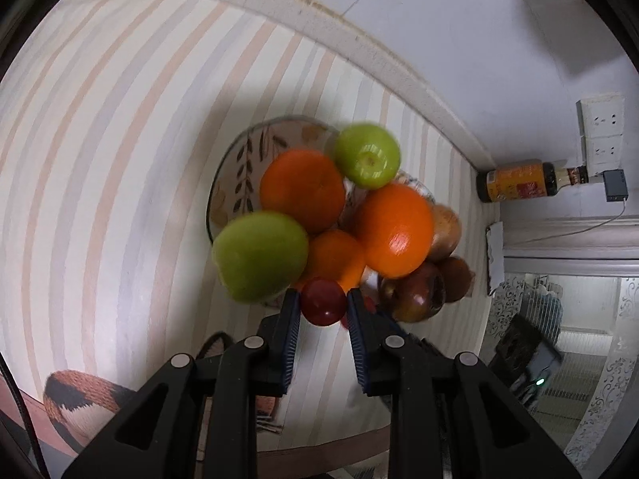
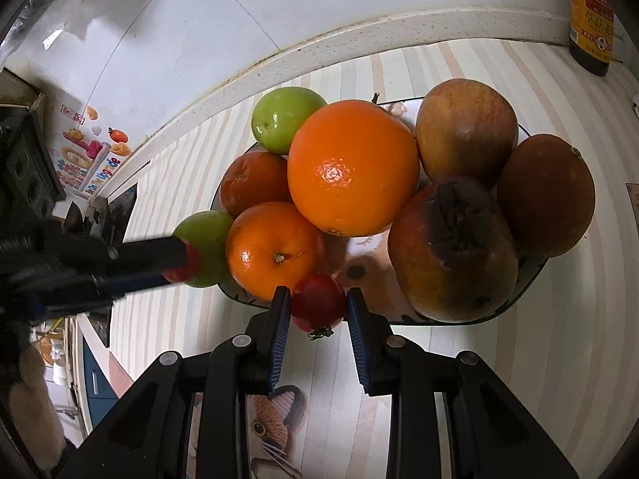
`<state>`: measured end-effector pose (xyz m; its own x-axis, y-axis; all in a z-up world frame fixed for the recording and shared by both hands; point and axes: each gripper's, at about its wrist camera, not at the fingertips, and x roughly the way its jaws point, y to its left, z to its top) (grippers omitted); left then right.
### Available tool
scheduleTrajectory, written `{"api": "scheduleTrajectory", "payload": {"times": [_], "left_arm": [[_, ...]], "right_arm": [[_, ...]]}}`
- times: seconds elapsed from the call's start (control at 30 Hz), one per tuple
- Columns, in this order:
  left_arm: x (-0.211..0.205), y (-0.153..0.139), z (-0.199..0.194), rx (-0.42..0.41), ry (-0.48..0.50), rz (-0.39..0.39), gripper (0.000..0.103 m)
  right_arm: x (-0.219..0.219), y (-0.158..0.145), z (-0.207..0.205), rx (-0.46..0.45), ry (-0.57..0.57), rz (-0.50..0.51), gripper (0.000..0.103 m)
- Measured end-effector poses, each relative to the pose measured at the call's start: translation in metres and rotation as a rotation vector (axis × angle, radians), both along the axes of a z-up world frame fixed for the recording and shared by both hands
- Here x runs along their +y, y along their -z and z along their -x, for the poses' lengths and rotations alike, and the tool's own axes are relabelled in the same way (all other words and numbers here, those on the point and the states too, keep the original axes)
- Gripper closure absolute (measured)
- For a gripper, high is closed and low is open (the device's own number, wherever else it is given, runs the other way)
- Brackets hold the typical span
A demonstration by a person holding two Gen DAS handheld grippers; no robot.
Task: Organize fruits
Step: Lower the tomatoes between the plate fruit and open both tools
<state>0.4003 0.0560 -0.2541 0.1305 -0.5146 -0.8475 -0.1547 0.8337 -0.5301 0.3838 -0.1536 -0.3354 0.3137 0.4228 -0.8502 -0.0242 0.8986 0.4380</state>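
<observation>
A patterned plate [image 1: 239, 159] [image 2: 527, 279] on the striped tablecloth holds oranges [image 1: 393, 229] [image 2: 351, 167], green apples [image 1: 259, 255] [image 2: 285, 117], and reddish-brown apples [image 1: 415, 295] [image 2: 451, 247]. My left gripper [image 1: 322, 299] is shut on a small red tomato [image 1: 322, 301] at the plate's near edge. My right gripper [image 2: 318, 303] is shut on another red tomato [image 2: 318, 301], its green stem down, at the plate's rim. The left gripper also shows in the right wrist view [image 2: 181, 263], coming from the left with its tomato against a green apple [image 2: 209, 239].
A dark sauce bottle [image 1: 519, 185] [image 2: 591, 16] stands by the white tiled wall at the counter's back edge. A wall socket [image 1: 601, 135] and charger are beside it. A cat-pattern mat [image 2: 271, 419] lies on the cloth below the right gripper.
</observation>
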Motion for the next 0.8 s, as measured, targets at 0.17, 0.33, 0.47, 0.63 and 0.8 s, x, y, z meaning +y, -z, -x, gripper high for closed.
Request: {"api": "scheduleTrajectory", "payload": {"times": [0.17,0.33,0.47,0.63,0.8], "left_arm": [[0.017,-0.015,-0.027,-0.046,-0.033,-0.027,0.082],[0.033,0.008,-0.049,0.012,-0.043,-0.069,0.082],[0.035,0.024,-0.052,0.068,-0.023,-0.108,0.081],[0.034,0.021,-0.045,0.074,-0.025,-0.167,0.08],[0.034,0.007,-0.04,0.042,-0.034,-0.167,0.061]], "right_arm": [[-0.003,0.001,-0.003,0.018,0.029,-0.003,0.072],[-0.003,0.002,-0.005,0.038,0.043,0.001,0.071],[-0.006,0.002,-0.007,0.059,0.062,0.01,0.066],[-0.009,-0.008,-0.004,0.079,0.096,-0.02,0.036],[-0.013,-0.041,0.002,0.031,0.094,-0.013,0.022]]}}
